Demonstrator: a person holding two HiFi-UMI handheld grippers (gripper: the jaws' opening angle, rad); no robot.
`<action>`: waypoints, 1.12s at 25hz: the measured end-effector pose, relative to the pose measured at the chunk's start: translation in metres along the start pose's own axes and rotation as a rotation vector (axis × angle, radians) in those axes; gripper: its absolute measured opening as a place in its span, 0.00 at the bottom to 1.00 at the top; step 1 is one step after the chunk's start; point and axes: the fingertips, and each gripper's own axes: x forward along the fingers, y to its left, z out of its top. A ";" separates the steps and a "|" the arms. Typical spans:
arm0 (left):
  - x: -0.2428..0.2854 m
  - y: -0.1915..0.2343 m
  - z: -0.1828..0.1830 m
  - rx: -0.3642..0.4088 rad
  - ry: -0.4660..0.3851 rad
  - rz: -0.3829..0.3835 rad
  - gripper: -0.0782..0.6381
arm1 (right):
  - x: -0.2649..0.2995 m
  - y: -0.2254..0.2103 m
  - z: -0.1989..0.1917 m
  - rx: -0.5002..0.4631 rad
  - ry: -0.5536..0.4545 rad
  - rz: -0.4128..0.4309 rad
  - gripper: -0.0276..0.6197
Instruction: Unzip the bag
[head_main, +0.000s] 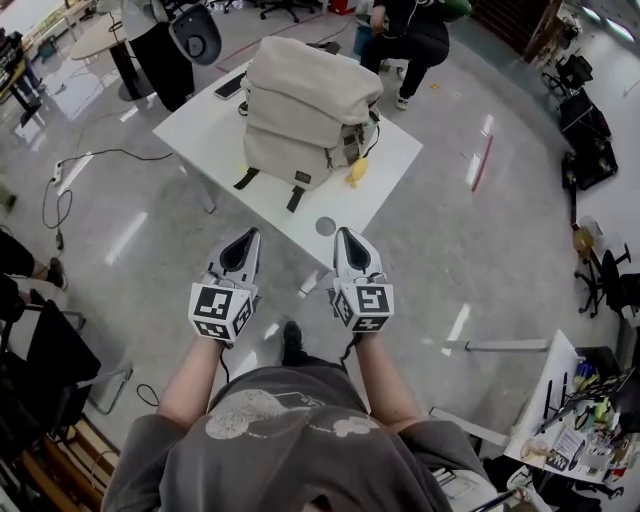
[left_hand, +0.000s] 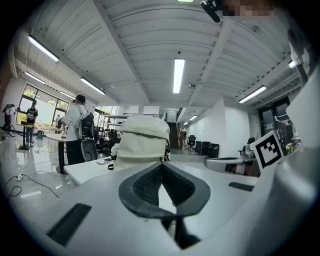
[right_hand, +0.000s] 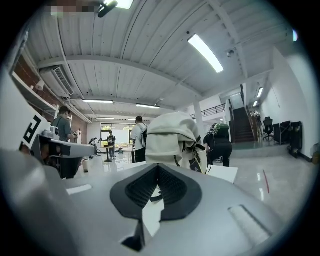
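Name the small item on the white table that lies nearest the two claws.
The grey round disc, alone near the table's front corner. The yellow object sits farther back beside the beige bag, and the phone lies at the far side.

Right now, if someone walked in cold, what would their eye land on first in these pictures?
A big beige backpack sits in the middle of a white table, with a small yellow thing at its near right corner in the head view. Closer to the camera, the left gripper and right gripper are side by side short of the table, both shut and empty, pointing at the backpack.
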 end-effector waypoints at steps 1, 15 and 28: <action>0.006 0.002 0.000 -0.001 0.002 0.008 0.12 | 0.006 -0.004 0.000 0.002 0.000 0.006 0.04; 0.084 -0.002 -0.001 -0.002 0.021 0.049 0.12 | 0.062 -0.064 -0.001 0.013 0.021 0.067 0.04; 0.117 0.001 0.000 0.013 0.046 0.021 0.12 | 0.088 -0.081 -0.001 0.034 0.036 0.059 0.04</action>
